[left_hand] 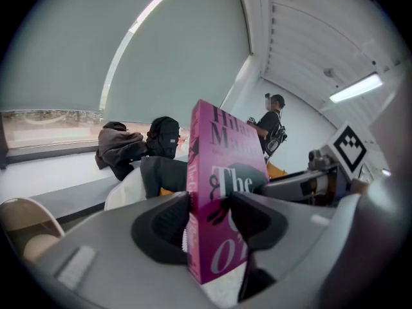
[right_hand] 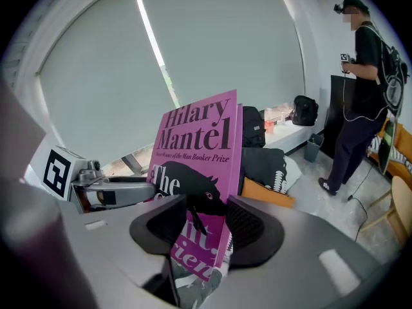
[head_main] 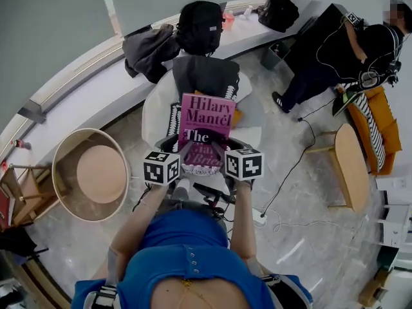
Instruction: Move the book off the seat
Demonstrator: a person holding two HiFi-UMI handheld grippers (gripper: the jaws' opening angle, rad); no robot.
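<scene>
Book (head_main: 206, 124), magenta paperback with black lettering and a black animal figure on its cover: we hold it upright between both tools with the cover facing us. It is raised in front of the seat, not lying on it.

Left tool (left_hand: 212, 221): its jaws stand wide and press on the front and back covers at the lower corner by the spine.

Right tool (right_hand: 207, 229): its jaws are likewise wide, clamped across the lower corner on the page-edge side.

Seat (head_main: 154, 111), white upholstered armchair, directly beyond the book. We note a black garment with white print (head_main: 206, 76) draped over its back. A flat orange item (head_main: 238, 116) lies on the cushion, partly hidden by the book.

Round pale side table with a raised rim (head_main: 64, 153): on the marble floor, just left of the seat.

Long curved white surface (head_main: 84, 102), beneath the window and behind the seat. From left to right it carries a dark grey jacket (head_main: 147, 51), a black backpack (head_main: 199, 26) and a second black bag (head_main: 278, 11).

Person in black clothes (head_main: 370, 50): standing at the far right, well apart from us. A round wooden table (head_main: 351, 166) is on the floor nearby.
</scene>
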